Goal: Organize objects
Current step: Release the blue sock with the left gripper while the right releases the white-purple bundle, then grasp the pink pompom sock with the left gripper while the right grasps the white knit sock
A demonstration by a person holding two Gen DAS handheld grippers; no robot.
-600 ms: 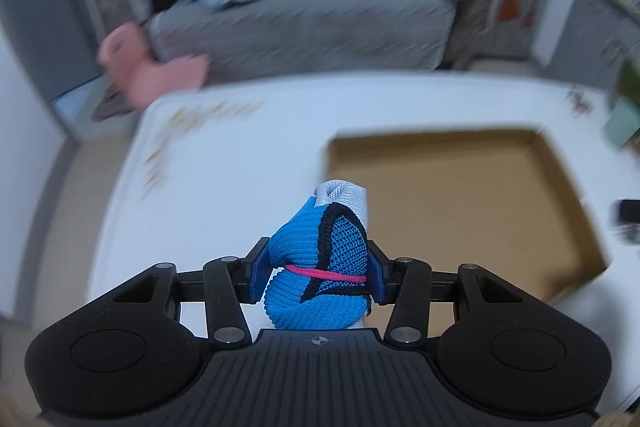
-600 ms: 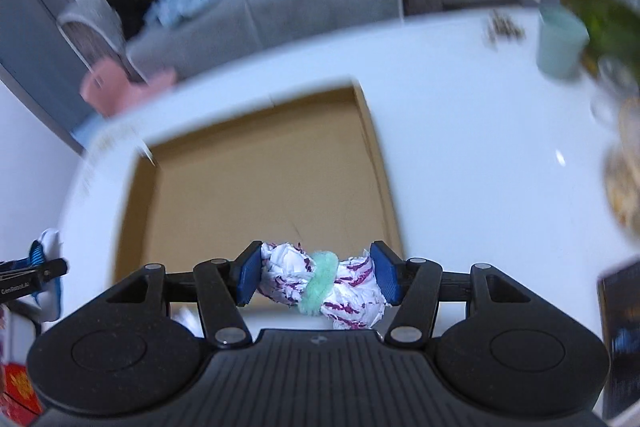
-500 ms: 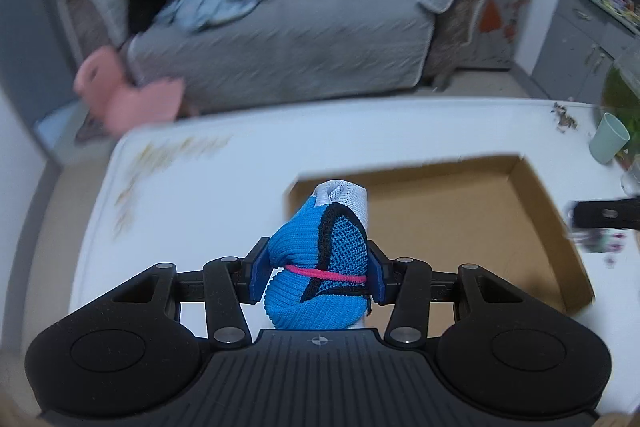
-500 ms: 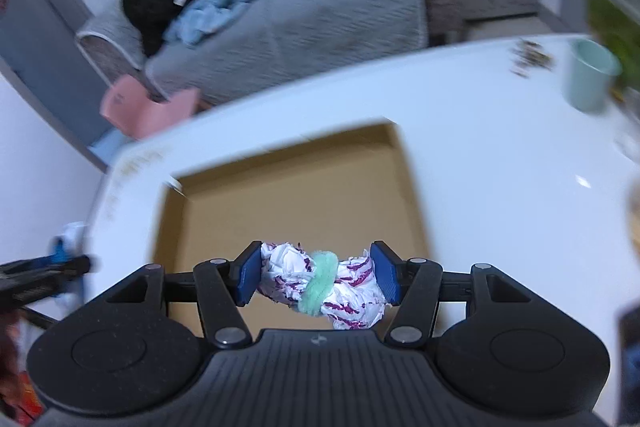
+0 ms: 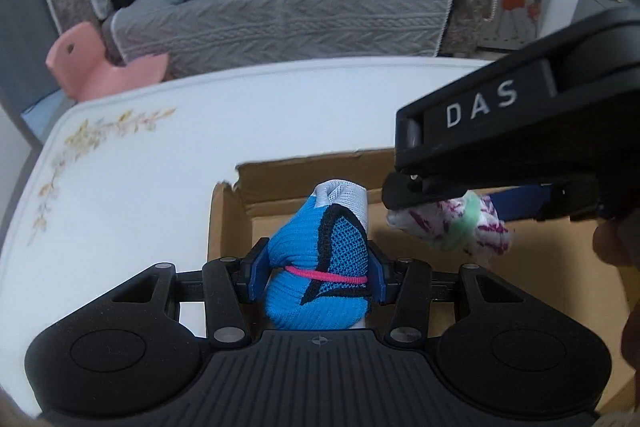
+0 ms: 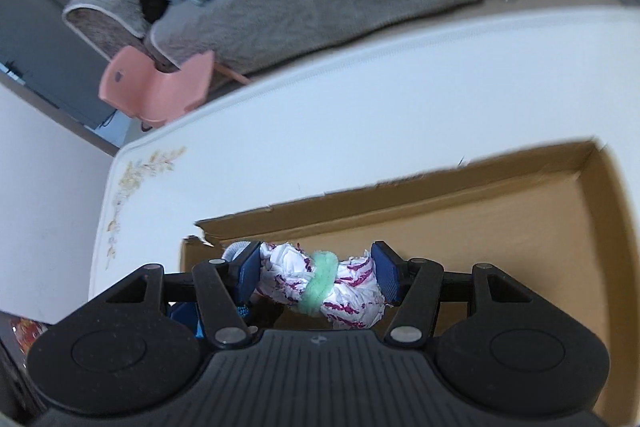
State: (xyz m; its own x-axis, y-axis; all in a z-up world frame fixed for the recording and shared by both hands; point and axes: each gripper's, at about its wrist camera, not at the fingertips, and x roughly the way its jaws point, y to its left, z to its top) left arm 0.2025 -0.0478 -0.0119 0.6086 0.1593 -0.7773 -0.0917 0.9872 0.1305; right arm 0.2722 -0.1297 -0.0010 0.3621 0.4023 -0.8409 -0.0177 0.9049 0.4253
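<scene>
Left gripper (image 5: 316,273) clamps a blue rolled sock bundle (image 5: 320,267) tied with a pink band, hanging over the near-left corner of the open cardboard box (image 6: 500,187) on the white table (image 5: 160,167). Just right of it, right gripper (image 6: 316,281) squeezes a white-and-purple cloth roll (image 6: 320,287) with green band, also over the box.

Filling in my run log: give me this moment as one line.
left claw: shut on blue sock bundle | right claw: shut on white-purple bundle | both over cardboard box | nothing released
</scene>
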